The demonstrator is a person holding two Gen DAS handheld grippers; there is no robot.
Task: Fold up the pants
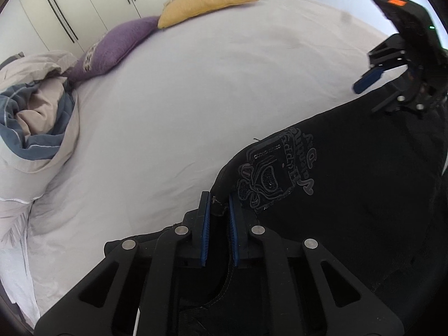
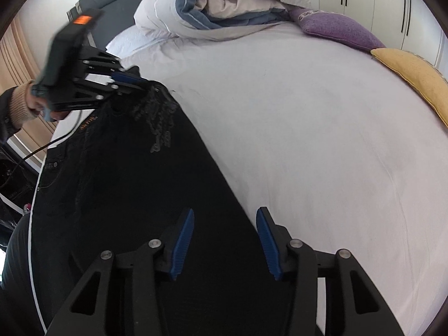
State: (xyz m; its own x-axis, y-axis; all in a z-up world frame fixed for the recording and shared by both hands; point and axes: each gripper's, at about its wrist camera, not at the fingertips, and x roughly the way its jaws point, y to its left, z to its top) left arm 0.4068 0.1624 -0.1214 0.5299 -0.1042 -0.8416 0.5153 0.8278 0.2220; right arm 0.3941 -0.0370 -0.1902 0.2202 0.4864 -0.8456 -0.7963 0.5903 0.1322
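Two grippers worked over black pants [image 1: 350, 182] spread along the near edge of a bed [image 1: 196, 98] covered in a pale sheet; going from the left, a rumpled duvet [image 1: 36, 112] in grey, beige and blue sat at the bed's far left corner, a purple cushion [image 1: 112, 47] and a yellow cushion [image 1: 207, 2] lay along the far edge before white wardrobe doors [image 1: 70, 5]; the middle of the sheet was bare.

At the pants' left end, the left gripper [image 1: 218, 207] had its blue pads closed on the corner of the fabric beside an embroidered crest [image 1: 274, 173]; in the right wrist view that same gripper [image 2: 140, 82] showed pinching a bunched, puckered edge of the cloth, a person's hand [image 2: 42, 106] in a tan cuff behind it, a cable [image 2: 36, 196] trailing down.

Further right, the right gripper [image 2: 225, 229] stood partly open, pointed down over the pants' far edge where black cloth met the sheet; one pad was above the fabric and the other above the sheet, so the hem lay between them but was not yet pinched, as far as could be seen.

The step in hand looked like taking hold of the far long edge at two points, before a lengthwise fold; the left side seemed secured, the right not yet. The next move would call for the right jaws to drop onto the hem and close on it, catching the cloth alone and not the sheet beneath; then both ends would want lifting together so the fold stayed even.
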